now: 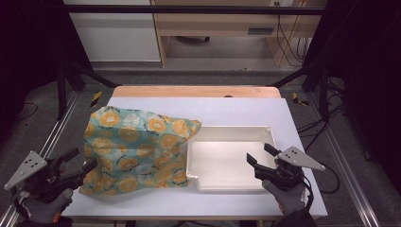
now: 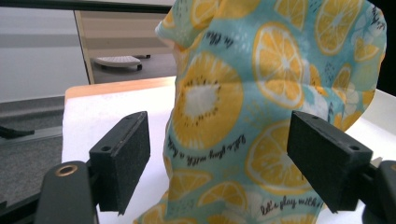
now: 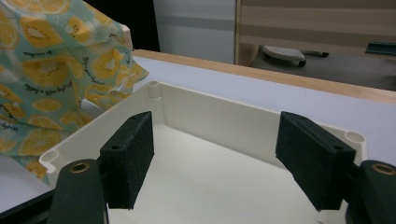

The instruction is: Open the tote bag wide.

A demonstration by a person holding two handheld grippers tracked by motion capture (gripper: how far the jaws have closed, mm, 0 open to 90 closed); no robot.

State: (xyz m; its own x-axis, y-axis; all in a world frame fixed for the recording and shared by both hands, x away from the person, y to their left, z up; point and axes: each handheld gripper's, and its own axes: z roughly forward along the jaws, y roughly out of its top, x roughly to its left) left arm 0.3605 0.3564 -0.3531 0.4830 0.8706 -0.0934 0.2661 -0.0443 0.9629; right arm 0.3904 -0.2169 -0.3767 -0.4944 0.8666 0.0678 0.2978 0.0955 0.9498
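Black pads of my left claw (image 2: 219, 161) stand wide apart right in front of the lens, with the lemon-print cloth (image 2: 261, 116) rising between and beyond them, touching neither pad as far as I can tell. From the high view that left claw (image 1: 78, 163) sits at the near left corner of the counter (image 1: 236, 111), its tips just at the cloth's (image 1: 135, 149) near left edge, holding nothing. The cloth lies rumpled on the left half of the counter, and its right edge drapes over the left rim of the white tray (image 1: 227, 128). My right claw (image 1: 260, 155) hovers over the tray's near right part, jaws spread wide and empty. Looking along that right claw (image 3: 215, 163), I see the tray's (image 3: 224, 119) pale far wall between the pads and the cloth (image 3: 56, 70) bunched at the far left
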